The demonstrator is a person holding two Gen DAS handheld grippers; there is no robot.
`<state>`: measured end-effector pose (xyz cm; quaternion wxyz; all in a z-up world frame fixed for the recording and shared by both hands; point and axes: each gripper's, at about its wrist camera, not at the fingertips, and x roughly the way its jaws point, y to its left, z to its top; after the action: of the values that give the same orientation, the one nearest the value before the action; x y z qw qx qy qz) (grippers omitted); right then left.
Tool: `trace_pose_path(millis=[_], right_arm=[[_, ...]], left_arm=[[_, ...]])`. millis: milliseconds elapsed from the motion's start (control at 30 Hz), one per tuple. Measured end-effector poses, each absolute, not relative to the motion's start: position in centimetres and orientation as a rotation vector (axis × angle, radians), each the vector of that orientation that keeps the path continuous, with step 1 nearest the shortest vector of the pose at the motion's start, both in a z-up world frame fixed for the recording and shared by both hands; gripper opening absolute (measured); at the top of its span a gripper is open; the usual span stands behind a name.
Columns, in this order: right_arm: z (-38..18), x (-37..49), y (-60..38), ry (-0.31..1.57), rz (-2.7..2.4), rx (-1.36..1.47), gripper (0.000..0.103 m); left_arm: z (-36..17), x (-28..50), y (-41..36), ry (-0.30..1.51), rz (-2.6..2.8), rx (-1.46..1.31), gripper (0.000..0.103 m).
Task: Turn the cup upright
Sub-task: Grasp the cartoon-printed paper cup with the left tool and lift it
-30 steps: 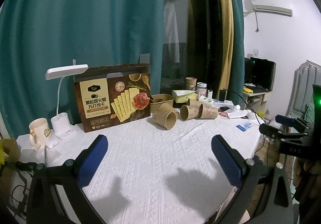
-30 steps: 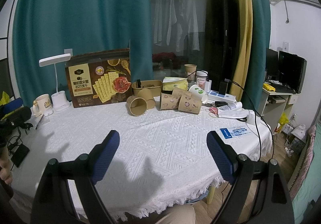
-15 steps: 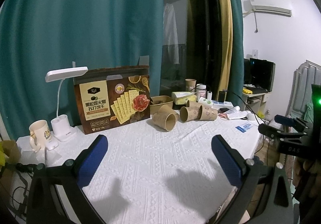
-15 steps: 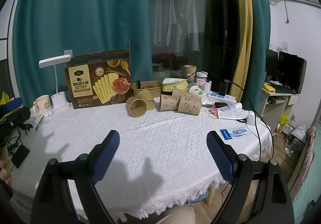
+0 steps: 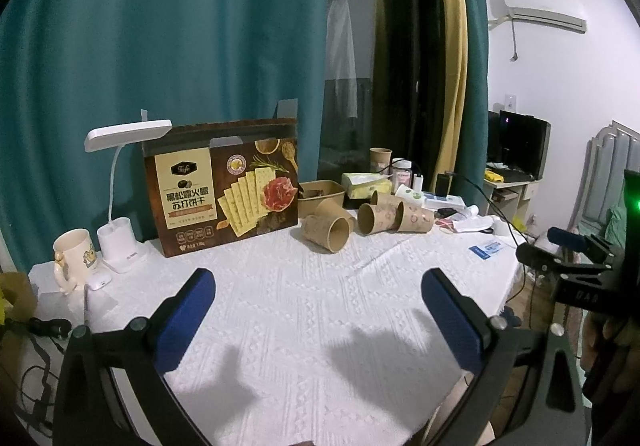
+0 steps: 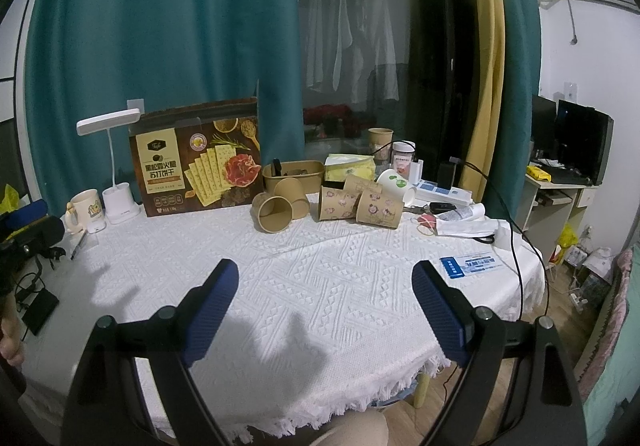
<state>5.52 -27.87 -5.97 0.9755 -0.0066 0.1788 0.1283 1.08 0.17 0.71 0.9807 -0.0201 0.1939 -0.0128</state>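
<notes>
In the left wrist view, the left gripper (image 5: 318, 288) is being held wide open, empty, above a white woven tablecloth (image 5: 304, 310); brown paper cups (image 5: 326, 232) are lying sideways at twelve o'clock.

In the right wrist view, the right gripper (image 6: 324, 280) is likewise being held wide, empty; the cylindrical cups (image 6: 274, 212) are lying tipped at twelve o'clock, well apart.

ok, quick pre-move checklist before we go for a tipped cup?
1. Left gripper open, nothing held: ok.
2. Right gripper open, nothing held: ok.
3. Target on its side: plain brown cup lies tipped, mouth toward the cameras: ok.
4. Path over the tablecloth to that cup free: ok.
5. Space around target: second plain cup sits right behind it, touching or not: cannot tell.
6. Grippers at the cup: both well short: not ok.
</notes>
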Motion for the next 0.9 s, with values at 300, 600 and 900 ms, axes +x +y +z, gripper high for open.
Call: trace_pose_path(millis=[300,600,900], right_arm=[[-7.5,11.5,-30.5,0.394,0.238,0.023,0.087],[-12.4,21.4,-36.5,0.543,0.124,0.041,0.087],[-15.5,26.5,-42.0,0.571,0.037,0.104,0.087]], left_arm=[[-1.0,7.6,-3.7,0.5,-0.112,0.119,0.103],[-4.6,20.4,-12.9,0.555,-0.302,0.576,0.103],[-8.6,32.4,-22.6,0.538,-0.479,0.97,0.096]])
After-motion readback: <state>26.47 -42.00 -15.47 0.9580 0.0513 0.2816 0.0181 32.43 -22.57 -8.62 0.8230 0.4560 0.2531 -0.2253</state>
